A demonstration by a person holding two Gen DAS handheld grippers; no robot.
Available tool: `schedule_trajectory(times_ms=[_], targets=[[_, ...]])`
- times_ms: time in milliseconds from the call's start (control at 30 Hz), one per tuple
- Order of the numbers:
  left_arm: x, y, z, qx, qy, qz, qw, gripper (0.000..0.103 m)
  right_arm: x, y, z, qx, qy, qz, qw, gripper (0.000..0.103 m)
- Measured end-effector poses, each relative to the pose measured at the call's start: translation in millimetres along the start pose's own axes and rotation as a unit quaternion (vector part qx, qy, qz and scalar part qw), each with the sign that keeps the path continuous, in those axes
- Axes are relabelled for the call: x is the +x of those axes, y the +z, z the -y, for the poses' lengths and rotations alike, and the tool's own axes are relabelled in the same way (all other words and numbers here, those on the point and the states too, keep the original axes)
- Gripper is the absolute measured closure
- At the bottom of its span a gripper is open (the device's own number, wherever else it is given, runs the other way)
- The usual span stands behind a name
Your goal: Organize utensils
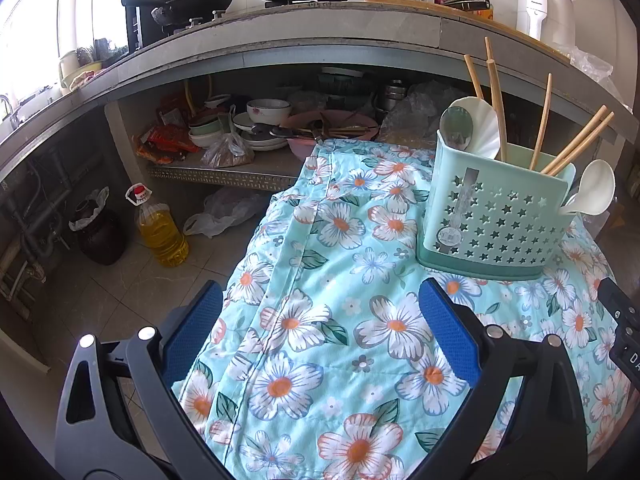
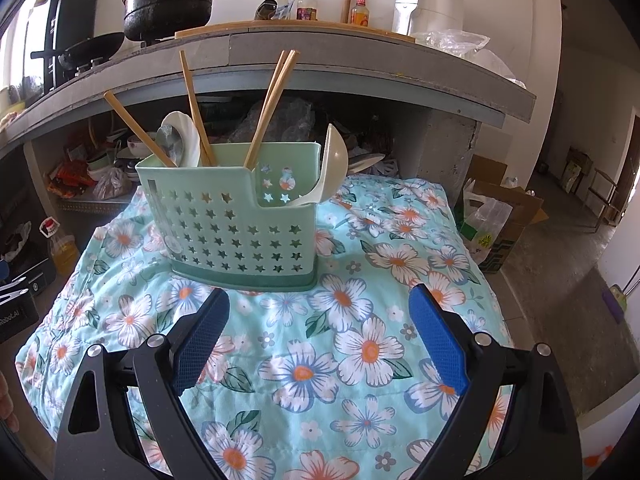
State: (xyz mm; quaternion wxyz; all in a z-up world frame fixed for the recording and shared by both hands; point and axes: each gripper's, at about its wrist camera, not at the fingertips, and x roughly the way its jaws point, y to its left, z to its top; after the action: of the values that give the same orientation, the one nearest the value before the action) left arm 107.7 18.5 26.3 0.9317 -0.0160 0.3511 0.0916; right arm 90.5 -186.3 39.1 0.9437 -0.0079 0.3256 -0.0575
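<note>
A mint-green utensil caddy (image 1: pixel 496 220) (image 2: pixel 236 224) with star-shaped holes stands on a floral cloth (image 1: pixel 340 320) (image 2: pixel 360 300). Inside it are wooden chopsticks (image 1: pixel 496 100) (image 2: pixel 272 108), a metal spoon (image 1: pixel 456 124) (image 2: pixel 170 140) and white spoons (image 1: pixel 596 188) (image 2: pixel 332 164). My left gripper (image 1: pixel 320 312) hovers open over the cloth, left of and nearer than the caddy, with nothing between its blue pads. My right gripper (image 2: pixel 320 320) is open too, just in front of the caddy, empty.
Behind the cloth runs a concrete counter (image 1: pixel 320 32) with pots, bottles and a white appliance (image 2: pixel 424 4). The shelf under it holds bowls and plates (image 1: pixel 260 124). An oil bottle (image 1: pixel 160 228) and dark jar (image 1: pixel 100 236) stand on the floor at left; a cardboard box (image 2: pixel 504 216) at right.
</note>
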Motion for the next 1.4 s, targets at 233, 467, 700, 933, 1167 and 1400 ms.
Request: schedule_trajectory(times_ms=[233, 467, 700, 933, 1167, 1400], targets=[[-0.2, -1.7, 0.4, -0.001, 0.0, 0.0, 1.0, 0.008, 0.2, -0.2, -0.1, 0.0, 0.0, 0.0, 1.0, 0.014], [0.3, -1.9, -0.2, 0.0, 0.0, -0.001, 1.0, 0.008, -0.1, 0.5, 0.3, 0.0, -0.001, -0.001, 1.0, 0.014], [0.6, -1.9, -0.4, -0.001, 0.0, -0.001, 1.0, 0.008, 0.0, -0.4, 0.6, 0.001, -0.001, 0.0, 1.0, 0.014], [0.8, -1.4, -0.8, -0.001, -0.001, -0.001, 1.0, 0.008, -0.5, 0.2, 1.1, 0.001, -0.001, 0.001, 1.0, 0.014], [1.2, -3.1, 0.0, -0.001, -0.001, -0.002, 1.0, 0.008, -0.7, -0.7, 1.0, 0.002, -0.001, 0.001, 1.0, 0.014], [1.4, -4.0, 0.5, -0.001, -0.001, -0.003, 1.0, 0.008, -1.2, -0.5, 1.4, 0.002, -0.002, 0.001, 1.0, 0.014]])
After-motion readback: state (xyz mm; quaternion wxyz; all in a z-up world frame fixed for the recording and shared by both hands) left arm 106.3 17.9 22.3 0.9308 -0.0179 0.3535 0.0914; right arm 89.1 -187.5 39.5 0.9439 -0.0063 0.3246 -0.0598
